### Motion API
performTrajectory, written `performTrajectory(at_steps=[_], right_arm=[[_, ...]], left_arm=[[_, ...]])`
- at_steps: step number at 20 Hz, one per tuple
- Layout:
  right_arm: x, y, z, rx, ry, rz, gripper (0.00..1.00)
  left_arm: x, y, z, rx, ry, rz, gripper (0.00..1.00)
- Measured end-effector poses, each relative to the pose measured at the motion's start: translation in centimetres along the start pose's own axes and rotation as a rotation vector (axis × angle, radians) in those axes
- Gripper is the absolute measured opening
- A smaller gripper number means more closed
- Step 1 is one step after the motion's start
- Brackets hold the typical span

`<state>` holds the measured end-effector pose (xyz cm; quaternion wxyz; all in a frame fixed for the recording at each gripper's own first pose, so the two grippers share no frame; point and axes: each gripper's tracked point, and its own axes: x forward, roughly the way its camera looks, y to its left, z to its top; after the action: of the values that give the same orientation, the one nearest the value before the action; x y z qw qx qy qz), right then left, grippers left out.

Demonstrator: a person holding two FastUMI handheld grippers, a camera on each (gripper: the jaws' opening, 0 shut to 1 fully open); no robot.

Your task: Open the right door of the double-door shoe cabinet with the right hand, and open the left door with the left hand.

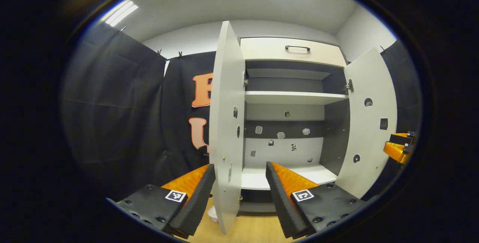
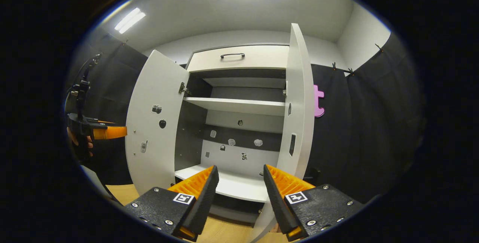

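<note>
Now two doors stand open on shoe cabinet. Left gripper view: left door edge-on at 12 o'clock between wide-spread fingers of left gripper, not gripped; right door at 3 o'clock. Right gripper view: right gripper wide open, empty; hand at 9 o'clock; one drawer, two shelves.

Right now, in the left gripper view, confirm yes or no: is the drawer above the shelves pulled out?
No: the drawer sits flush at the cabinet's top, handle forward, above both swung-open doors.
</note>
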<state>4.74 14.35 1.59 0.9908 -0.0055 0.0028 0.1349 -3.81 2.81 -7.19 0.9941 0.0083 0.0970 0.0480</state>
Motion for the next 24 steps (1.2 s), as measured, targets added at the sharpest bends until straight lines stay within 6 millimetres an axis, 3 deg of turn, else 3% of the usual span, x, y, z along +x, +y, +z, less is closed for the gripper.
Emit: performTrajectory(at_steps=[4,12,24], right_arm=[[0.1,0.0,1.0,0.01,-0.036,-0.004,0.74],[1.0,-0.8,2.8,0.046,-0.086,-0.031,0.77],[1.6,0.4,3.3,0.042,-0.113,0.002,0.79]], left_arm=[[-0.6,-0.9,2.4,0.02,-0.06,-0.018,0.94],[-0.6,0.6,4.9,0.029,-0.102,0.04,0.94],[-0.5,-0.1,5.8,0.004,-0.132,0.013,0.95]])
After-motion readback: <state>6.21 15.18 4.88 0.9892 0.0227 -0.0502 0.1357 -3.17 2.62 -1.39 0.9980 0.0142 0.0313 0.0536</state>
